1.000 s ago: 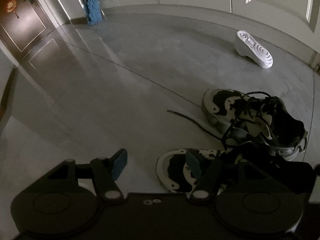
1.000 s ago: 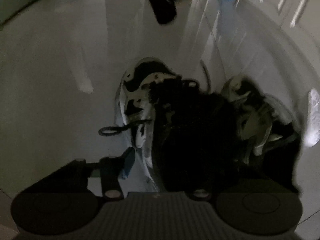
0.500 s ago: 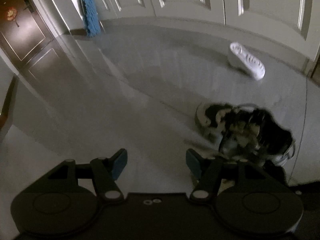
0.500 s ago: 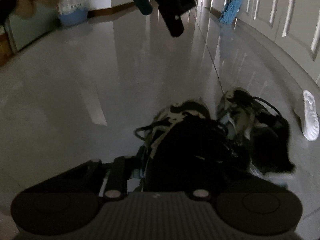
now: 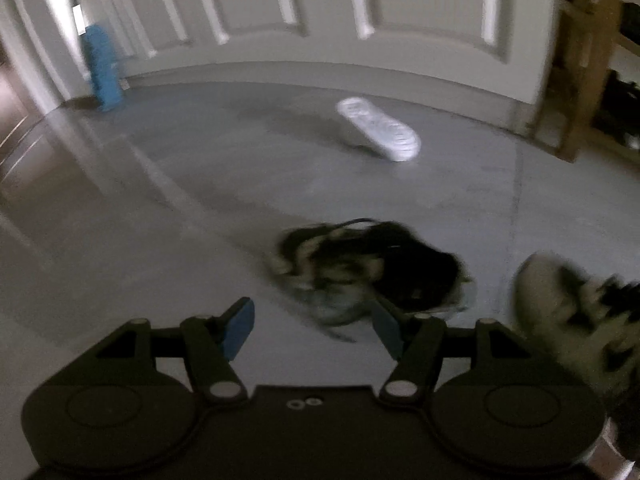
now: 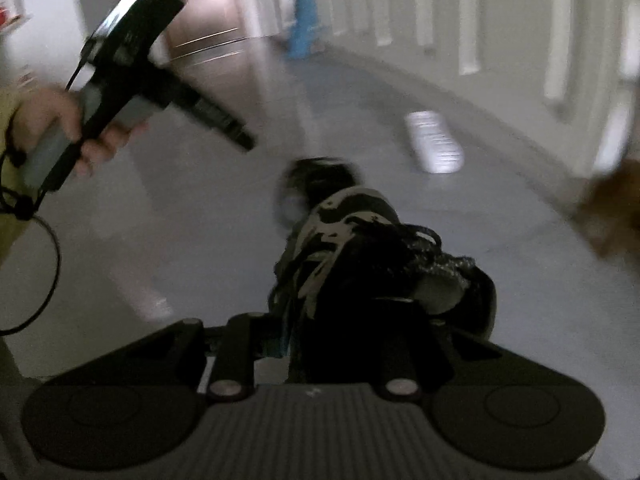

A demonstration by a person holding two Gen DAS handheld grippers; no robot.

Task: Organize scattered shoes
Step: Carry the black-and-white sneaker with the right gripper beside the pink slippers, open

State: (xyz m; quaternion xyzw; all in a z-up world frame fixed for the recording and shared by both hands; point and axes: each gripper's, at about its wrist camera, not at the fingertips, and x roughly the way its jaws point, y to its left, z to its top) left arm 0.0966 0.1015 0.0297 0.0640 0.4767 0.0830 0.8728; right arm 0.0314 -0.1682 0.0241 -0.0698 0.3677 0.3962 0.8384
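Left wrist view: left claw (image 5: 312, 330) is hanging over the grey floor (image 5: 168, 240) with its blue pads (image 5: 239, 328) spread and nothing sitting between them. One black-and-white sneaker (image 5: 372, 272) is lying on the floor just ahead of the claw, blurred, laces trailing. The second black-and-white sneaker (image 5: 576, 320) is showing at the right edge of this view, off the floor and heavily blurred. A white shoe (image 5: 378, 128) is lying further out near the panelled white doors (image 5: 320, 12), tipped so its sole is facing the camera. A blue dust mop (image 5: 102, 68) is leaning at the far left by the doors, and a wooden rack (image 5: 576, 80) is standing at the far right; its contents are too dark to read. Right wrist view: right claw (image 6: 352, 340) is pinching the second sneaker (image 6: 360, 248); its jaws have just been closing onto it, and the shoe is filling the gap, toe pointing away from the camera. Only the left pad (image 6: 276, 344) is visible, pressing against the shoe's side; the right finger is hidden behind the shoe. The sneaker on the floor (image 6: 316, 184) is peeking out just beyond the held one. The white shoe (image 6: 434, 144) is lying further right, smeared by motion. The person's left hand (image 6: 68, 128) is gripping the left claw's handle at upper left, a cable looping down below it. The blue mop (image 6: 304, 20) is showing at the top.
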